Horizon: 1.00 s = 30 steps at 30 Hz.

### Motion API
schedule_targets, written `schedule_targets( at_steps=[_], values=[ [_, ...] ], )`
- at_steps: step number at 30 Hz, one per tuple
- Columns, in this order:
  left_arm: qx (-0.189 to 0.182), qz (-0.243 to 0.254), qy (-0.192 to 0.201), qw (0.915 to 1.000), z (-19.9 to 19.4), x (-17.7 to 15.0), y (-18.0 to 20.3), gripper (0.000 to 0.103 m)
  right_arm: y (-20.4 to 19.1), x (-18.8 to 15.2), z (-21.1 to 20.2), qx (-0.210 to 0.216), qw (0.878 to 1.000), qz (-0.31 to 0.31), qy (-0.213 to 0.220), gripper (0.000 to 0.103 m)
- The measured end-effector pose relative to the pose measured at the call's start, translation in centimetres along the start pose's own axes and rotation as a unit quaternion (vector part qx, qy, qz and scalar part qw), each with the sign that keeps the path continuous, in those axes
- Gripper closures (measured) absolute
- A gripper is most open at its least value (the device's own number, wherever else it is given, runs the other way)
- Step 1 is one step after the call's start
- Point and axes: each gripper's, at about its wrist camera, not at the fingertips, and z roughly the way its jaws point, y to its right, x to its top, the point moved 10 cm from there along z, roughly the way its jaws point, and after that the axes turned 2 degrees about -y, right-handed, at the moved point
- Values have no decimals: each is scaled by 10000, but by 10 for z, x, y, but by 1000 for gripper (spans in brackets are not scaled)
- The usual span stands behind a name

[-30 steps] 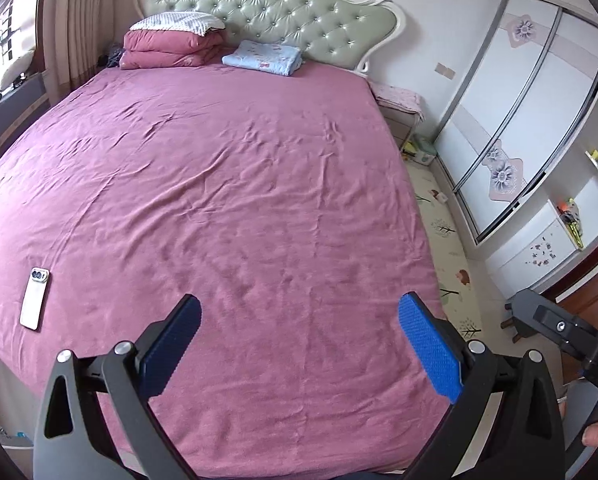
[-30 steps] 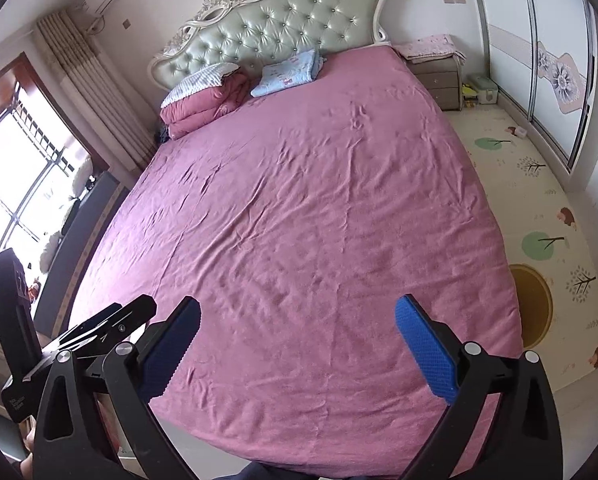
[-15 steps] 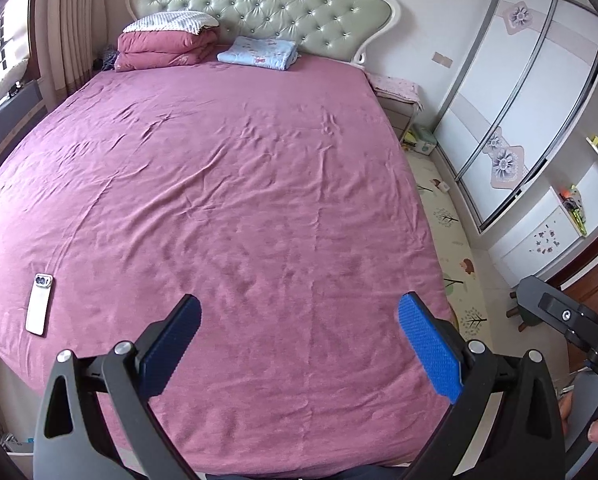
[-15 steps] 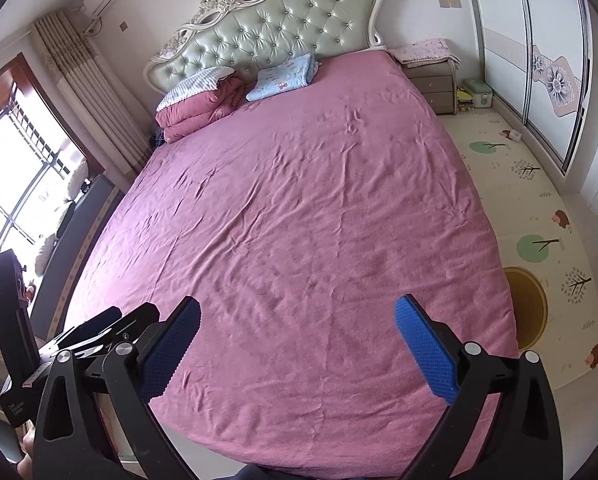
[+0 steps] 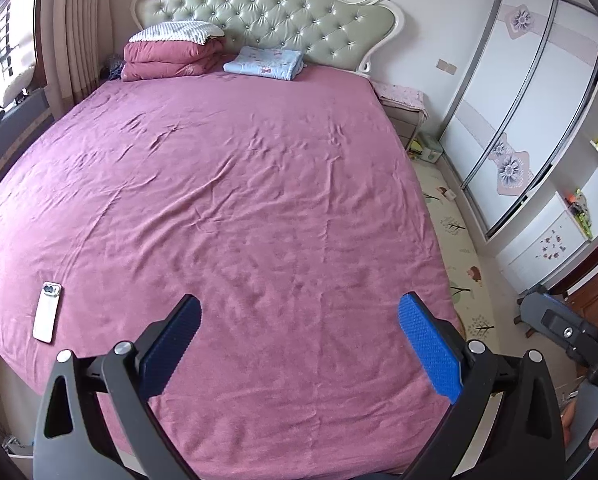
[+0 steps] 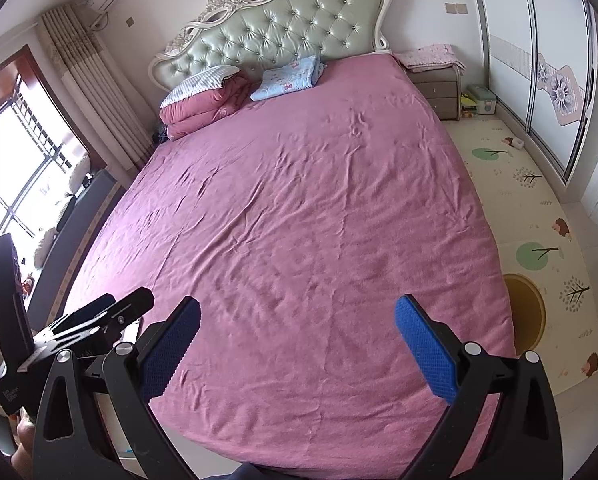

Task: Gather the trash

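No trash shows on the bed. My left gripper [image 5: 299,344] is open and empty, held above the foot of a large bed with a pink sheet [image 5: 235,208]. My right gripper [image 6: 297,344] is open and empty too, above the same foot end [image 6: 299,240]. The left gripper's body [image 6: 79,328] shows at the lower left of the right wrist view. The right gripper's body [image 5: 567,332] shows at the lower right of the left wrist view.
A white phone [image 5: 47,317] lies near the bed's left foot corner. Folded pink quilts [image 5: 171,58] and a blue blanket [image 5: 263,63] sit by the headboard. A nightstand [image 6: 435,84], small boxes [image 6: 481,100] and a play mat [image 6: 539,240] are right of the bed, by a sliding wardrobe [image 5: 519,92].
Both grippers have drawn back and risen a little from the bed, so more of its foot end shows. Both stay open and empty.
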Motion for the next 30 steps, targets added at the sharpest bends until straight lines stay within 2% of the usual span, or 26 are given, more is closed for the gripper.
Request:
schedule_targets(
  at_steps=[24,30],
  values=[
    [173,-48,292,9994,-6,13,-11,4,5,0,6,15,10000,24,-95,9],
    [157,-134,176,9996,-1,13,-13,4,4,0,6,13,10000,36,-86,9]
  ],
)
